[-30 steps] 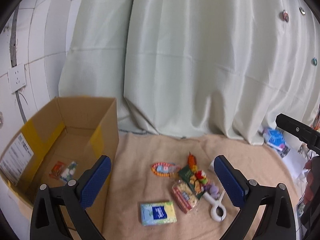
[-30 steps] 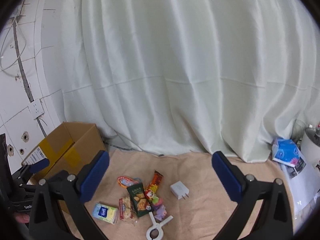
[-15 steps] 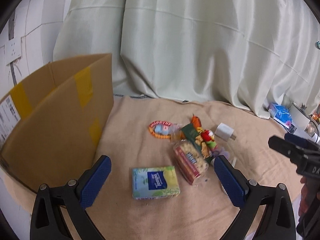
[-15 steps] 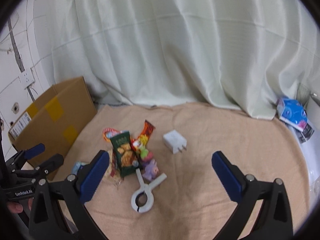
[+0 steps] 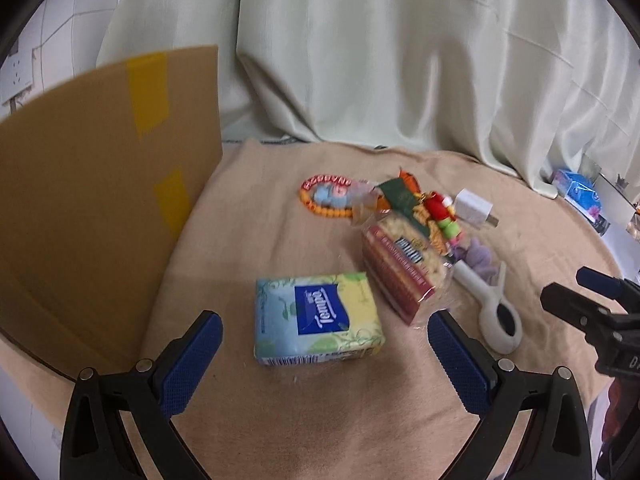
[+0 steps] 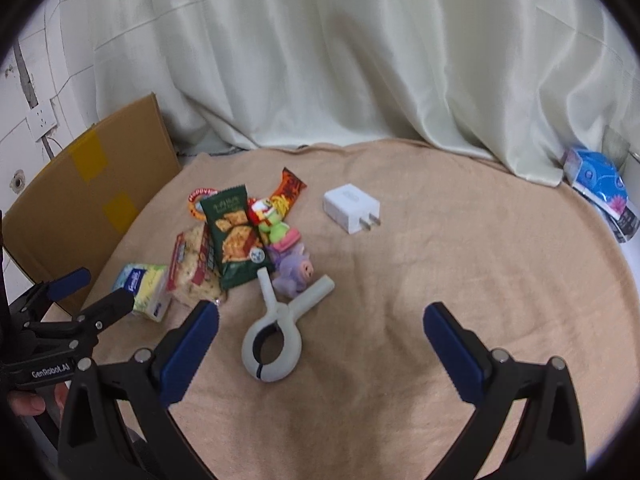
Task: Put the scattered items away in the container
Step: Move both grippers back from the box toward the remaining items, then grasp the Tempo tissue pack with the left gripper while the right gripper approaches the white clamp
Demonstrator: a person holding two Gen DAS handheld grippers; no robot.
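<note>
The left gripper (image 5: pixel 324 348) hangs with jaws spread wide and empty just near of the blue-and-yellow Tempo tissue pack (image 5: pixel 318 317) on the beige blanket (image 5: pixel 280 420). The brown cardboard box (image 5: pixel 92 200) stands at the left. The right gripper (image 6: pixel 320 336), likewise wide apart and empty, hovers over the white plastic clamp (image 6: pixel 276 336).

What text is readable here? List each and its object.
"Tempo": tissue pack, upside down in the left wrist view.
"GenRobot.AI": left gripper body, in the right wrist view.
Cracker pack, green snack bag, round teether: print too blurred to read.
</note>
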